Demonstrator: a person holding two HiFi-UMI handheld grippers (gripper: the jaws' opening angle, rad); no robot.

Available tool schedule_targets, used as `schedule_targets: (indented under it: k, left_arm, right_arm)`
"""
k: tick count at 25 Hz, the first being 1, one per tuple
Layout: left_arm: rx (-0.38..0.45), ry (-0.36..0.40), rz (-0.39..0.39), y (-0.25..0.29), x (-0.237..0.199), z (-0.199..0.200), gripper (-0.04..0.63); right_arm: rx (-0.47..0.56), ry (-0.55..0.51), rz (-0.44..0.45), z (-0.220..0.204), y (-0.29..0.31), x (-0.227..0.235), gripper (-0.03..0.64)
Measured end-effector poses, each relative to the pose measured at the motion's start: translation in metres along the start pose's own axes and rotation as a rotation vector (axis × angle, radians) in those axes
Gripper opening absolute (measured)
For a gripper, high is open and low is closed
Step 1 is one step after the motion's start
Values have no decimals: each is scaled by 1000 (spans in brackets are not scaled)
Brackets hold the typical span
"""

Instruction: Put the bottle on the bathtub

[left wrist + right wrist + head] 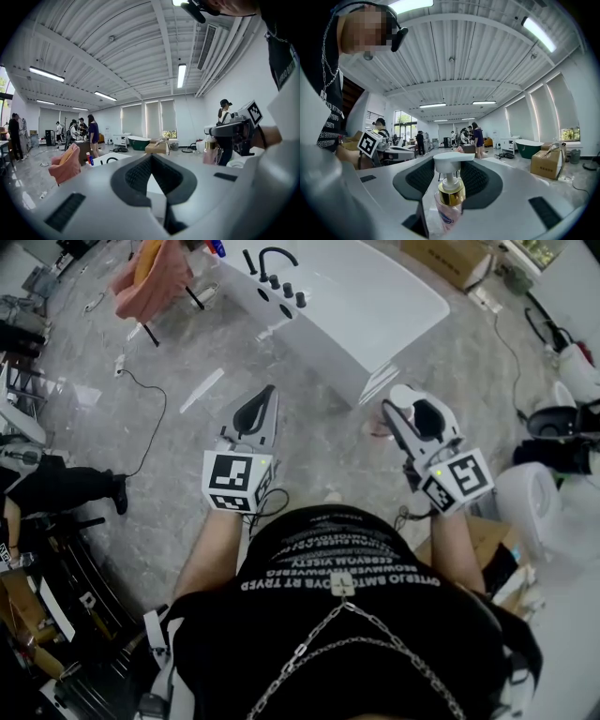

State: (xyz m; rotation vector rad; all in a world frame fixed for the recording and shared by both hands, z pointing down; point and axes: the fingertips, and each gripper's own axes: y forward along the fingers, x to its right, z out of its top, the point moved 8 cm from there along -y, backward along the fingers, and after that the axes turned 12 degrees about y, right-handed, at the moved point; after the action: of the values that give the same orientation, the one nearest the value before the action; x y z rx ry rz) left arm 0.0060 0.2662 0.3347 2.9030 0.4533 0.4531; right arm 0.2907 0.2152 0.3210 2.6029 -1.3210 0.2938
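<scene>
Just before the bathtub (pixel 323 334), one pump bottle (pixel 449 211) gripped in right tongs (pixel 417 418); left tongs (pixel 151 159) closed, empty.

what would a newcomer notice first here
A pink pump bottle with a gold collar, gripped by the right gripper. Just ahead on the grey floor stands a long white bathtub with a black tap at one end. The left gripper is shut and empty.

Pink armchair (pixel 150 282), cardboard box (pixel 448 257), black cable (pixel 155 418), perhaps a white appliance (pixel 530 502)
</scene>
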Motion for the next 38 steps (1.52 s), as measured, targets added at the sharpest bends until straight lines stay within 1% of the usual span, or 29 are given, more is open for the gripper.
schedule_targets:
  k: [6,15,21,31,38]
  left_arm:
    - [-32,-17,-1,8,-7,-11,2]
    - [-16,3,-54,45,-24,-5,2]
    - [-10,-8,-74,76,-54,-8,2]
    - [-18,5,-102,126,-106,-12,2]
    - [3,10,-137,158,-141,-14,2]
  right_arm:
    - [-13,19,13,-3,15,7,170]
    - [-18,22,-12,0,42,21,172]
    - [-3,17,-33,9,72,34,170]
    - [-6,31,-61,24,131,56,172]
    - [-6,11,-71,37,176,64,170]
